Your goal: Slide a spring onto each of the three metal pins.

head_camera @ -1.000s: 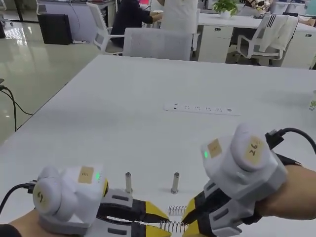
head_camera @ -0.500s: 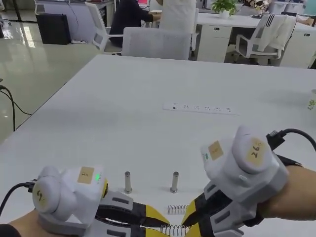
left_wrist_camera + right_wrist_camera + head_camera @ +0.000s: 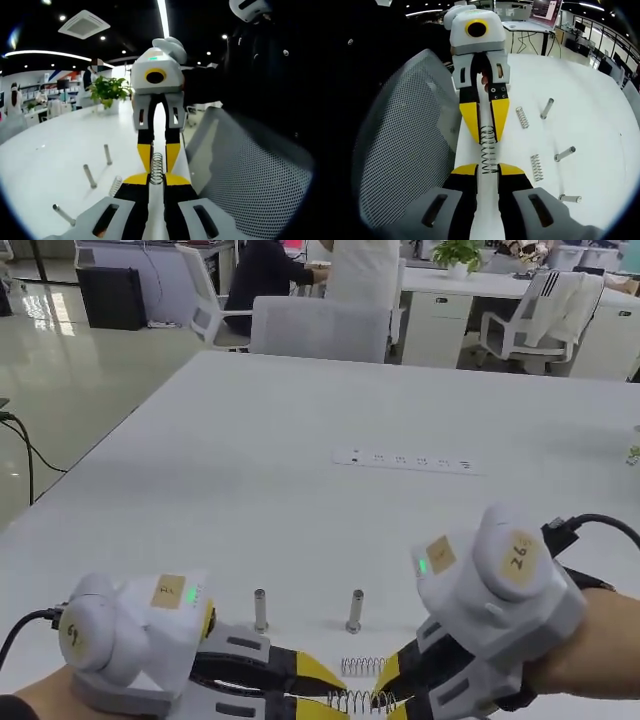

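Observation:
A steel spring (image 3: 360,702) lies level between my two grippers near the table's front edge. My left gripper (image 3: 335,690) is shut on one end and my right gripper (image 3: 392,692) is shut on the other. In the left gripper view the spring (image 3: 156,168) runs from my own yellow tips to the right gripper (image 3: 158,156) facing me. The right gripper view has the same spring (image 3: 488,150) reaching to the left gripper (image 3: 487,125). Two metal pins (image 3: 261,610) (image 3: 355,610) stand upright just beyond. A third pin (image 3: 570,198) lies further off. A loose spring (image 3: 362,667) rests on the table.
A second loose spring (image 3: 536,166) lies between the pins. A white power strip (image 3: 405,460) is set into the white table (image 3: 300,470) further back. A mesh chair back (image 3: 405,130) stands close behind the grippers. Office chairs and desks fill the far room.
The right gripper has sunk slightly toward the table. The spring stays held between the two sets of tips, and the pins and loose springs have not moved.

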Demonstrator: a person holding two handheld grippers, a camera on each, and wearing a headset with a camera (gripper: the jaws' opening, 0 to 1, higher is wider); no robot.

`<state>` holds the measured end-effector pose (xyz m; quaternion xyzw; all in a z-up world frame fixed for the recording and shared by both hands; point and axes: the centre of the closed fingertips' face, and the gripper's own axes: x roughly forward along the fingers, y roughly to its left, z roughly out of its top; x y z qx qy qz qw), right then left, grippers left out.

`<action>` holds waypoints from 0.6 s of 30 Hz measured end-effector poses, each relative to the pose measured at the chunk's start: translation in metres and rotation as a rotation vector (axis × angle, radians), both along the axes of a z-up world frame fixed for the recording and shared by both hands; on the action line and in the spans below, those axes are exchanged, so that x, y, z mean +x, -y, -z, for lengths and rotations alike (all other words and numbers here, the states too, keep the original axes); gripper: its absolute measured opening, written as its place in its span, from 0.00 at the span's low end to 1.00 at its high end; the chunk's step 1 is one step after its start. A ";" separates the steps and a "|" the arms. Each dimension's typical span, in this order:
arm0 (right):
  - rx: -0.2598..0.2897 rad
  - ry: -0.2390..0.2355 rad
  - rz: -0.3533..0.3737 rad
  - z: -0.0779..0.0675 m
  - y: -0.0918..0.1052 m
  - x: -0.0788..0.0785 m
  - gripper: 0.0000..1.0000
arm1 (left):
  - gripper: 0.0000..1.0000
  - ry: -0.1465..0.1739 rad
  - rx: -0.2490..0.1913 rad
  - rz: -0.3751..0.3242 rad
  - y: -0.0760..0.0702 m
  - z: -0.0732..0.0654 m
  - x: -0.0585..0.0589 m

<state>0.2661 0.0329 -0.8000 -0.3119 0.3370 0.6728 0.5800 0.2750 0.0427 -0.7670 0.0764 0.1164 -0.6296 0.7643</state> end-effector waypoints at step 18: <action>0.046 -0.002 0.034 -0.018 -0.005 0.002 0.08 | 0.02 0.013 -0.002 -0.006 0.002 -0.002 0.000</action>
